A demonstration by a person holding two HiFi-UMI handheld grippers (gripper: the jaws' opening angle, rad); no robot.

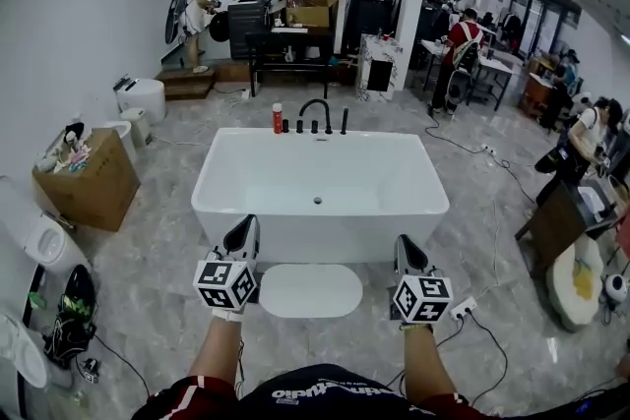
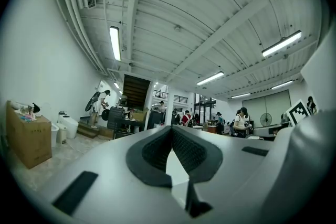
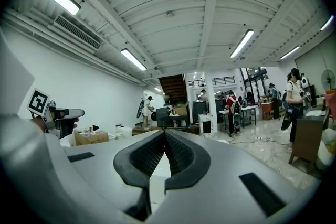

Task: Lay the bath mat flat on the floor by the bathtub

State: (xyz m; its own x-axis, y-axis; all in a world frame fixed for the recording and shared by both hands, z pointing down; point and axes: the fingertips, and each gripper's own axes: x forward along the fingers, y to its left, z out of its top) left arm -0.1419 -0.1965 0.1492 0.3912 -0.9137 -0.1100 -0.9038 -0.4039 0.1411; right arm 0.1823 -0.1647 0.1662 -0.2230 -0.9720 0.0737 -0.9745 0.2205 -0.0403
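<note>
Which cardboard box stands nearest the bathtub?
The box by the left wall, packed with odds and ends; the other box sits far behind the bathtub.

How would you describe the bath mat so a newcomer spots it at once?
Find the big white bathtub in the middle of the grey marble floor. On the floor just before its near side, between the left claw and the right claw, lies the bath mat: a flat white oblong with rounded ends, the only flat thing beside the tub.
</note>
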